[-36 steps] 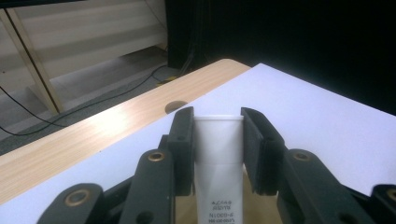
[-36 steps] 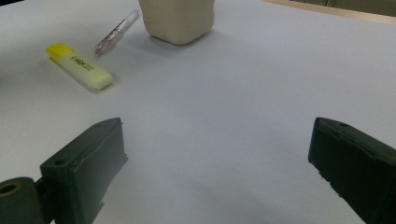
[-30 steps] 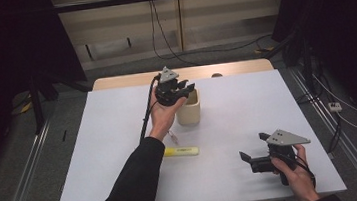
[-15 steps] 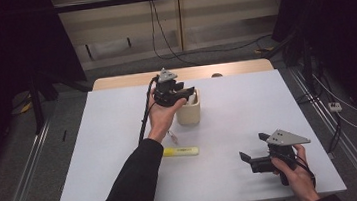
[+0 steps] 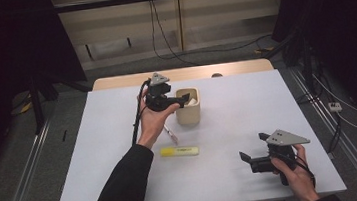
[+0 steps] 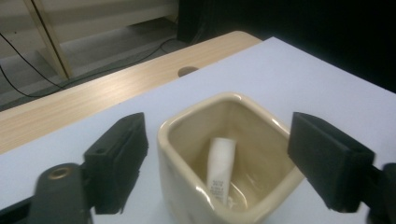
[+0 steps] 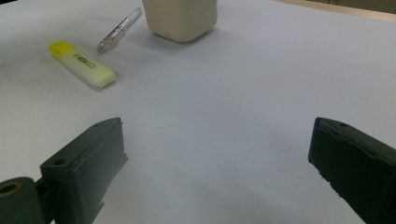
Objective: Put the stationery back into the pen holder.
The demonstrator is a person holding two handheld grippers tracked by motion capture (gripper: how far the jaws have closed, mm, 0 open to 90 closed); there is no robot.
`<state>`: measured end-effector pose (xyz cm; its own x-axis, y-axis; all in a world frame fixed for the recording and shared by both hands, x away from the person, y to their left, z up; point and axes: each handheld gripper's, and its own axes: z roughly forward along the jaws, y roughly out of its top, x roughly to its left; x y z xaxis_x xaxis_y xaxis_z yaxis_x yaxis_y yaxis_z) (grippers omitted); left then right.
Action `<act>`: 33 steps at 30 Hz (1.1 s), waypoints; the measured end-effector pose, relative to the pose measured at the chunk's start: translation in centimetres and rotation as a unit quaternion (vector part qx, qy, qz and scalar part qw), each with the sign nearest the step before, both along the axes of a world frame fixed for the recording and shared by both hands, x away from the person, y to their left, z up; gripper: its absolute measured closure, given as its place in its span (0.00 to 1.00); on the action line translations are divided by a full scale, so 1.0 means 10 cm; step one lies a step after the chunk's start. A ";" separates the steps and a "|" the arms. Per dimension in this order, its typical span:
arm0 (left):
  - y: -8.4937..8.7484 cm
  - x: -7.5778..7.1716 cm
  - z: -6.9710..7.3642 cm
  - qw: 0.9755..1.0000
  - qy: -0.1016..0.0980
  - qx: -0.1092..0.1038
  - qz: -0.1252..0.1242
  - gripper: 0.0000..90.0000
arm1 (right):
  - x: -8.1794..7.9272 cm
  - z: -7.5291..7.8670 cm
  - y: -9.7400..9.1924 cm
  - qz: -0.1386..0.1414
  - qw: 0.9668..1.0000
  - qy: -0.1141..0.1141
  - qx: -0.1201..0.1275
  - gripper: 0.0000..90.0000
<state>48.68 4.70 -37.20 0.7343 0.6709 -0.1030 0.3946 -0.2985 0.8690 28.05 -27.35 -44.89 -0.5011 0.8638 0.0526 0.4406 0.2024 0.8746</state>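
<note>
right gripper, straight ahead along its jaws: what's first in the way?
Probably nothing close: the right gripper has open jaws over bare table. Further along, the beige cup sits roughly in line, slightly left; the yellow highlighter and pen lie further left.

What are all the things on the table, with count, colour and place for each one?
cup: 1, cream, upright on the far middle of the table.
white stick: 1, white with small print, leaning inside the cup.
highlighter: 1, yellow, lying flat on the table in front of the cup.
pen: 1, clear with a reddish tip, lying between the highlighter and the cup.
table: 1, white top, with a wooden strip along its far edge.
left gripper: 1, black, jaws have just been opening and stand apart above the cup, nothing between the pads.
right gripper: 1, black with a grey plate, open, low over the near right of the table.
</note>
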 end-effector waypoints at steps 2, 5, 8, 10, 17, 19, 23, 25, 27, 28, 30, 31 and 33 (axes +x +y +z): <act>0.03 -0.03 0.01 1.000 0.002 -0.002 0.000 0.14 | 0.00 0.00 0.00 0.000 1.000 0.000 -0.001 0.04; 0.07 -0.08 0.01 1.000 0.004 -0.004 -0.005 0.11 | 0.00 0.00 0.00 0.000 1.000 0.000 -0.001 0.04; 0.11 -0.14 0.00 1.000 0.004 0.004 -0.015 0.09 | 0.00 0.00 0.00 0.000 1.000 0.001 0.000 0.04; 0.13 -0.18 0.00 1.000 0.005 0.012 -0.021 0.09 | 0.00 0.00 0.00 0.000 1.000 0.001 0.000 0.04; 0.23 -0.34 0.04 0.999 0.000 0.020 -0.034 0.08 | 0.00 0.00 0.00 0.000 1.000 0.001 -0.001 0.04; 0.28 -0.38 0.05 0.999 0.004 0.016 -0.035 0.08 | 0.00 0.00 0.00 0.000 1.000 0.001 -0.001 0.04; 0.37 -0.46 0.06 0.999 -0.005 0.017 -0.029 0.08 | 0.01 0.00 0.00 -0.001 1.000 0.002 0.000 0.04; 0.41 -0.49 0.05 0.999 -0.006 0.016 -0.027 0.08 | 0.01 0.00 0.00 -0.001 1.000 0.001 0.001 0.04; 0.46 -0.52 0.05 0.999 -0.013 0.022 -0.022 0.08 | 0.01 0.00 0.00 -0.001 1.000 0.002 0.001 0.04; 0.48 -0.54 0.04 0.999 -0.015 0.024 -0.021 0.08 | 0.01 0.00 0.00 -0.001 1.000 0.002 0.001 0.04; 0.50 -0.57 0.03 0.999 -0.030 0.034 -0.029 0.08 | 0.01 0.00 0.00 -0.002 1.000 0.002 0.001 0.04; 0.52 -0.59 0.02 0.998 -0.038 0.045 -0.030 0.09 | 0.01 0.00 0.00 -0.002 1.000 0.002 0.001 0.04; 0.55 -0.63 0.00 0.998 -0.035 0.047 -0.030 0.08 | 0.01 0.00 0.00 -0.001 1.000 0.001 0.000 0.04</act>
<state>42.41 10.21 -37.16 0.7767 0.6298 0.0112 0.3130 -0.4013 0.8608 28.11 -27.37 -44.91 -0.4987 0.8651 0.0535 0.4434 0.2015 0.8734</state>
